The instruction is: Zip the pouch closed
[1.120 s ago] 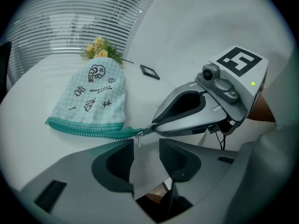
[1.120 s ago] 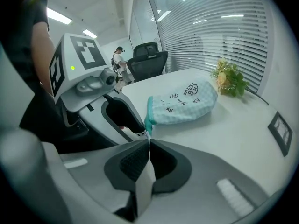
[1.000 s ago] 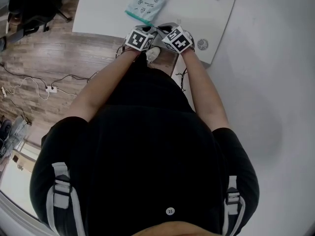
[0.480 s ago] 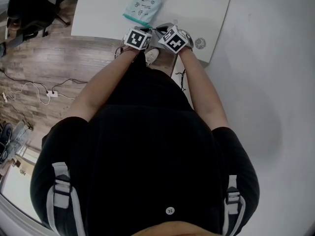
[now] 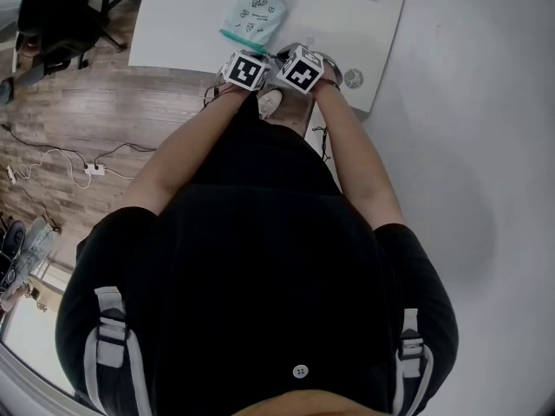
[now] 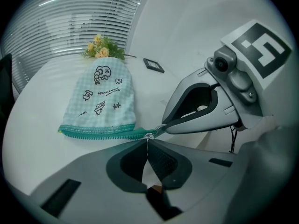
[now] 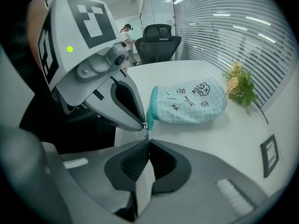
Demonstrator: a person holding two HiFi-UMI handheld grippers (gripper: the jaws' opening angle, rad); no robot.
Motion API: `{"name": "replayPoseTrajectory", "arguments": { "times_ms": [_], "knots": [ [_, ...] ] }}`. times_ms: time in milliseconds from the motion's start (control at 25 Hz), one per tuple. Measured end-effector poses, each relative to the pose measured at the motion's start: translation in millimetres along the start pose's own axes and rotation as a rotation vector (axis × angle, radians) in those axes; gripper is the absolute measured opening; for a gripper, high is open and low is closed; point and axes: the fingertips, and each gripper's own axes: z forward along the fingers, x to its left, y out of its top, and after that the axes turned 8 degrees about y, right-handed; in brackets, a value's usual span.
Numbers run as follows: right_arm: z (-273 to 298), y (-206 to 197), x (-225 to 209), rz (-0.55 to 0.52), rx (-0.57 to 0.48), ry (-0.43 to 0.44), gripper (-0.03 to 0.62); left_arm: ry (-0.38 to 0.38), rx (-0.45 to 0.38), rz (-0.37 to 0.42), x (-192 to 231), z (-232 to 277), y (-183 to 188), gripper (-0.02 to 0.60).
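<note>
A pale blue checked pouch [image 5: 253, 14] with cartoon prints lies on the white table [image 5: 191, 24], its teal zipper [image 6: 100, 133] along the near edge. Both grippers meet at the zipper's near end, just off the table's edge. My left gripper [image 6: 147, 140] is shut on the thin metal pull of the slider [image 6: 148, 135]. The right gripper [image 7: 148, 141] is shut on the teal tail of the zipper [image 7: 148, 130]. Each gripper's tip shows in the other's view, almost touching. In the head view the marker cubes [image 5: 246, 69] hide both sets of jaws.
A small bunch of flowers [image 7: 240, 85] and a black framed card [image 6: 153, 65] sit farther back on the table. A black office chair [image 7: 159, 38] stands beyond its far side. Cables [image 5: 87, 159] trail over the wooden floor at the left.
The two marker cubes have drawn closer together and the right one has turned a little. The pouch lies where it was.
</note>
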Motion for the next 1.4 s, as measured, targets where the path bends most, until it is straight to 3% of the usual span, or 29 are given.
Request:
{"name": "replayPoseTrajectory", "arguments": {
  "times_ms": [480,1400],
  "knots": [
    [-4.0,-7.3,0.9,-0.044,0.115,-0.006,0.009,0.011,0.001,0.001,0.7,-2.4,-1.3,0.009],
    [-13.5,-19.8,-13.4,-0.035,0.117,-0.077,0.011,0.044,0.000,-0.028,15.4,-4.2,0.7,0.009]
  ]
}}
